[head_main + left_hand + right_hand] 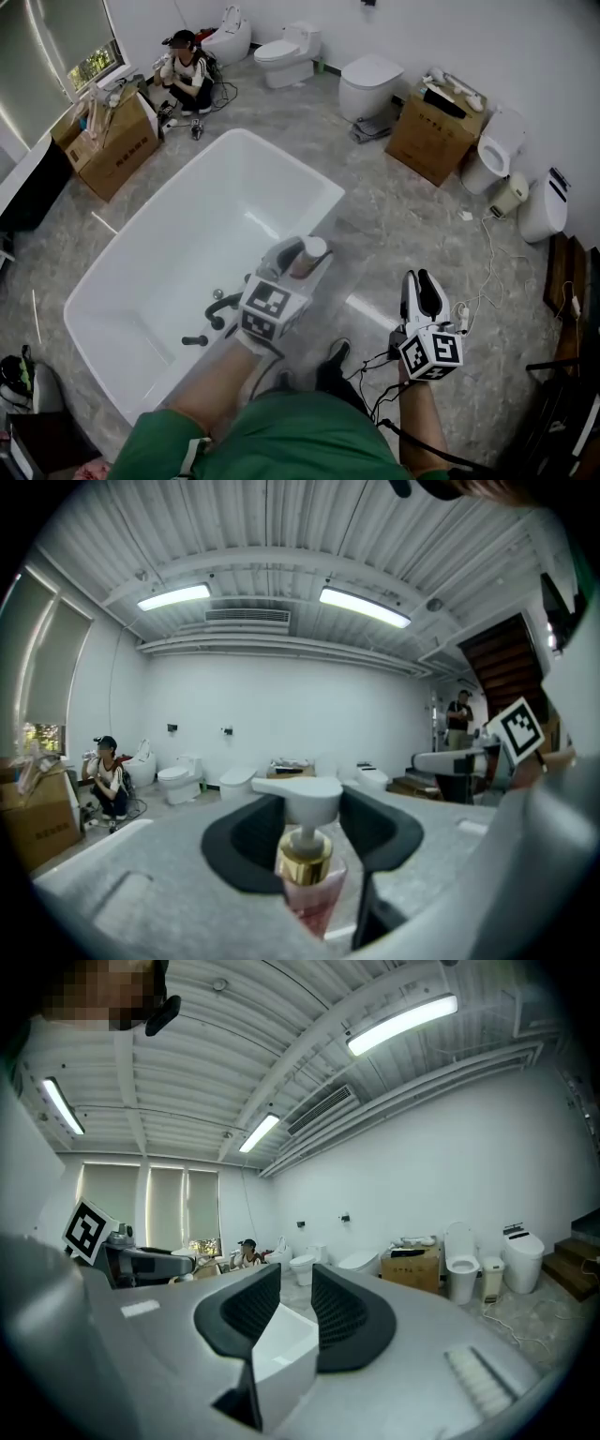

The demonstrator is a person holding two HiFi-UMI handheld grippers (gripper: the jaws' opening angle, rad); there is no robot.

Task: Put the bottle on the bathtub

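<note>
A pump bottle (308, 254) with pink liquid, a gold collar and a white pump head (298, 799) is held upright in my left gripper (298, 253), which is shut on it. In the head view it hovers beside the near right rim of the white bathtub (319, 184). In the left gripper view the black jaws flank the bottle (309, 897) of my left gripper (305, 829). My right gripper (422, 287) hangs over the floor to the right, away from the tub. Its jaws stand a narrow gap apart with nothing between them in the right gripper view (292, 1302).
A black faucet (221, 307) sits at the tub's near end. A person (188, 79) crouches at the back left by a cardboard box (112, 142). Toilets (287, 54) and another box (434, 137) line the far wall. Cables (480, 281) trail on the floor at right.
</note>
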